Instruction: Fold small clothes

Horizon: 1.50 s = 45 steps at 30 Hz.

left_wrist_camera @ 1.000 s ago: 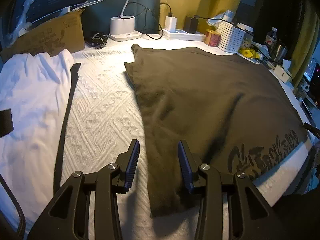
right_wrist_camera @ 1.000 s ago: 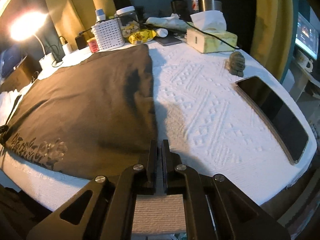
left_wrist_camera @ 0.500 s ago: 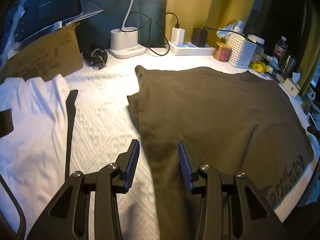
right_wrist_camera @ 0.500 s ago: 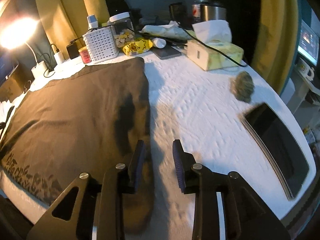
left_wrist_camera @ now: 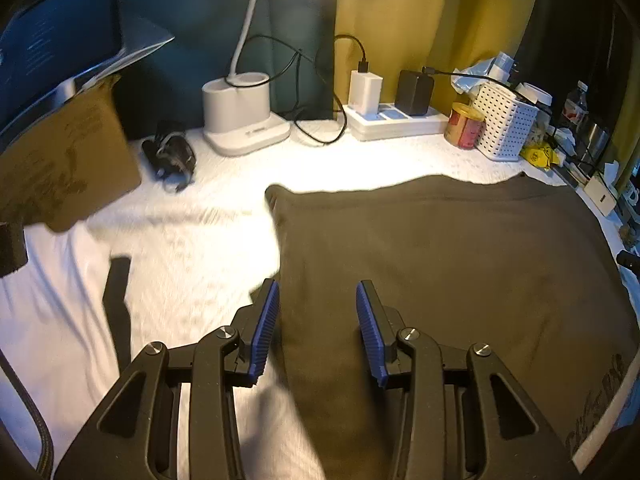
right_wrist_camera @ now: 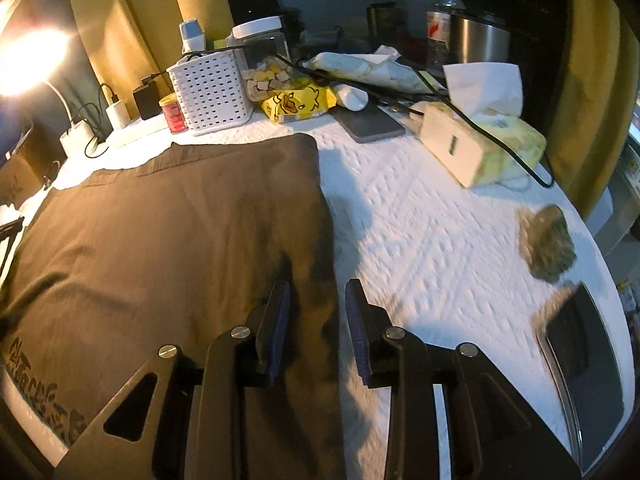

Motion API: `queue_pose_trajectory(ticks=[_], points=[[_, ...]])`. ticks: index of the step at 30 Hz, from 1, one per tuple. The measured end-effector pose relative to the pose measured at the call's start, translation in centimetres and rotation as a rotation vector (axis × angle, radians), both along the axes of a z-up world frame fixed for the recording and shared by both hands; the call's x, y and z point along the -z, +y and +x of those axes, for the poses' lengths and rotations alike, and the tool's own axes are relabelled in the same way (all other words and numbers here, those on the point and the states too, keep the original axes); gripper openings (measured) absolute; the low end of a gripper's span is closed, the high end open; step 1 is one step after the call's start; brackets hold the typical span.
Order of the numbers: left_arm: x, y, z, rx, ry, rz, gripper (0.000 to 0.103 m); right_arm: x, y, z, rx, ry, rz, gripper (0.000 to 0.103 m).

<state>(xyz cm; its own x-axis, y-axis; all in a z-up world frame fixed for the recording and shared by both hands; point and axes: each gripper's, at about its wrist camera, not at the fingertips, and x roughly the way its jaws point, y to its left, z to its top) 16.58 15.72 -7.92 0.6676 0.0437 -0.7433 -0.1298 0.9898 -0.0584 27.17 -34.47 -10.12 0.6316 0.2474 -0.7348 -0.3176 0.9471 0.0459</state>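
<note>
A dark brown garment (left_wrist_camera: 440, 264) lies flat on the white textured table cover (left_wrist_camera: 192, 240), with printed lettering near its front hem. In the right wrist view the same brown garment (right_wrist_camera: 168, 240) fills the left half. My left gripper (left_wrist_camera: 316, 312) hovers open above the garment's left edge, nothing between its blue pads. Over the garment's right edge my right gripper (right_wrist_camera: 318, 308) is open too, the fold line showing between its fingers, not pinched. A white garment (left_wrist_camera: 52, 320) with a black strip lies at the left.
Along the back stand a lamp base (left_wrist_camera: 244, 116), power strip (left_wrist_camera: 396, 120), red tin (left_wrist_camera: 464, 126) and white basket (left_wrist_camera: 504, 120). A cardboard sheet (left_wrist_camera: 60, 168) leans at left. On the right are a tissue box (right_wrist_camera: 484, 148), a grey lump (right_wrist_camera: 548, 244) and a tablet (right_wrist_camera: 584, 376).
Both grippers have travelled forward along the garment's side edges toward the back. The right gripper, shut a second ago, opened and stays open. The left stayed open.
</note>
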Motion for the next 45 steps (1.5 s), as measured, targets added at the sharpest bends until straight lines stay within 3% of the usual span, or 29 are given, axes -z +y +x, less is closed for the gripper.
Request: queue_pose_trajectory(ticks=[15,20,22,28,31,32,33,34,41,45], points=[[2.6,1.6,7.8,0.062,0.072,0.013,0.038,-0.2,2.0,4.9,-0.023,-0.008,-0.016,0.031],[2.8,1.6,8.6,0.071,0.073,0.047,0.018,-0.6,2.5,8.0,-0.046,-0.011,-0.017,0.031],[2.8,1.7,8.7,0.067,0.072,0.060,0.001,-0.6,2.9,9.3,-0.060,-0.003,-0.010,0.031],[1.8,2.0,7.9,0.040,0.028,0.135,0.000,0.5,4.6,13.3,-0.094,0.055,-0.003,0.037],[0.7,2.9,7.2,0.013,0.009,0.130,0.000,0.8,5.9,14.2,-0.111,0.056,-0.024,0.037],[0.4,3.0,7.1,0.004,0.003,0.134,0.000,0.8,6.2,14.4,-0.116,0.049,-0.027,0.033],[0.3,3.2,7.1,0.003,0.002,0.134,0.000,0.7,6.6,14.5,-0.133,0.036,-0.028,0.012],[0.2,3.2,7.1,-0.002,0.001,0.139,0.000,0.5,7.1,14.5,-0.154,0.026,-0.037,0.006],[0.1,3.9,7.3,-0.035,0.004,0.143,0.000,-2.1,8.0,14.3,-0.156,-0.108,-0.053,0.005],[1.3,4.1,7.7,-0.042,0.033,0.158,0.000,-1.4,8.3,15.2,-0.155,-0.092,-0.043,0.006]])
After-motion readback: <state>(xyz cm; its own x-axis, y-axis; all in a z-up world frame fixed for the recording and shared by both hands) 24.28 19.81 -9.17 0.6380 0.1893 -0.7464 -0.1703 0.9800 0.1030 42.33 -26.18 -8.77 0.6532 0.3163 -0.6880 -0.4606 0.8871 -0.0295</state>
